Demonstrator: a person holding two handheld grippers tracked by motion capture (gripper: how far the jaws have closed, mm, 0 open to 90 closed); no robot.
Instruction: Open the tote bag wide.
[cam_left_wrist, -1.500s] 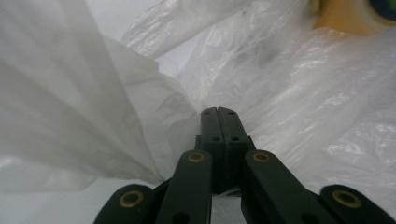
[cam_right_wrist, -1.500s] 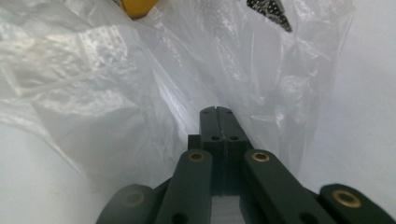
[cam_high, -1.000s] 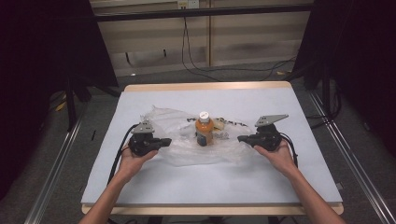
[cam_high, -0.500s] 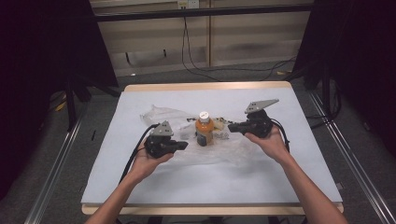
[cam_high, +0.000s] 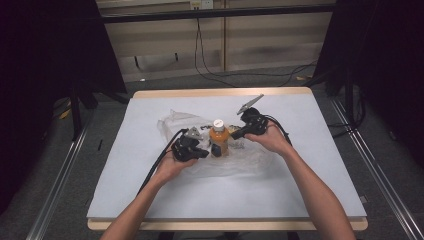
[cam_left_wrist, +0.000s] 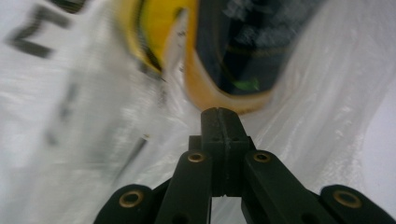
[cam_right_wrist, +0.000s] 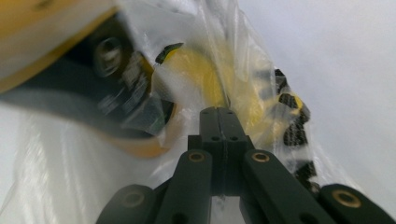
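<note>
An orange bottle with a white cap and a dark label stands upright on a crumpled clear plastic bag in the middle of the table. My left gripper lies just left of the bottle's base, pointing at it. In the left gripper view its jaws are shut, with the bottle blurred close ahead. My right gripper comes in from the bottle's right. Its jaws are shut against the bag's film, with the bottle at upper left. Whether film is pinched I cannot tell.
The table carries a white cover, with a wooden edge at the back. Small black and yellow pieces lie inside the bag to the bottle's right. Black cables trail from the grippers. Metal rails run on both sides of the table.
Both grippers have moved inward from the bag's outer sides to close beside the bottle. The bag has bunched up around the bottle. Both sets of jaws stayed shut.
</note>
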